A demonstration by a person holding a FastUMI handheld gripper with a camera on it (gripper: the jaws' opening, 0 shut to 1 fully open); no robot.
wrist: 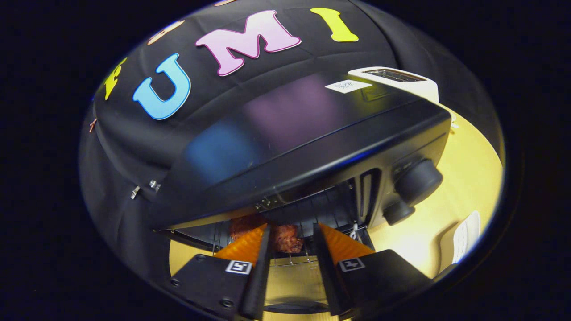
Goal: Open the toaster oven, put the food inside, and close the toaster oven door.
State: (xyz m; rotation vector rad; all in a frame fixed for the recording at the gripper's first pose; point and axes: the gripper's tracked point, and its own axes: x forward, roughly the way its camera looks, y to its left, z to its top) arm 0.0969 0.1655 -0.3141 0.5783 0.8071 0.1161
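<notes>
The black toaster oven point(312, 147) stands on the pale wooden bench point(473, 178) with its front open, and the gripper point(292, 240) hangs just in front of the opening, its fingers point(263, 249) spread apart with nothing between them. The food point(285, 236), a dark reddish-brown piece, lies on the wire rack point(294, 256) inside the oven, just ahead of the fingertips and seen through the gap between them. Two round knobs point(417, 180) sit on the oven's right-hand panel, a white toaster point(401, 80) stands behind the oven, and a white sheet-like thing point(466, 234) lies on the bench further right.
</notes>
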